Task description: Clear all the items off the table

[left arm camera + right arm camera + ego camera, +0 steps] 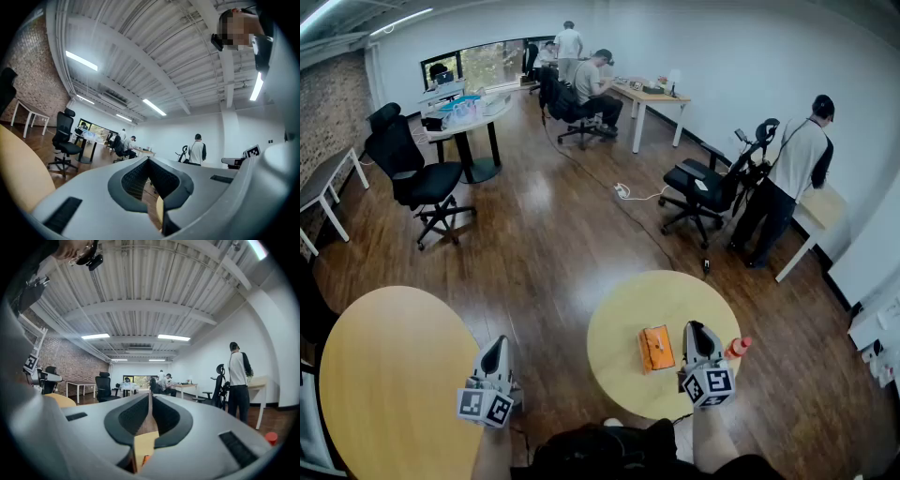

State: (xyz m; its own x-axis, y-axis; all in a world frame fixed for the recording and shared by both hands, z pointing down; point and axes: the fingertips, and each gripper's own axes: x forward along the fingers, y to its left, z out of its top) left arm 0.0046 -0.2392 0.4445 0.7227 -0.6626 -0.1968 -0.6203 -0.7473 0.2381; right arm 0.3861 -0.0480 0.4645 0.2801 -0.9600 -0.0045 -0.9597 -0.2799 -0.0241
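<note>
Jaws together, left tool [496, 343] and right tool [695, 327] are hovering, carrying nothing.
On the round worktop [623, 319], orange box [656, 348] and red-capped bottle [738, 347] are sitting either side of the right tool, which seems poised for a first pick; head view is showing them whole, right gripper view is catching only slivers.

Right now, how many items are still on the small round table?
2. An orange box lies near the middle of the small round table, just left of the right gripper; a red-topped bottle stands at its right edge. The gripper may hide more.
</note>
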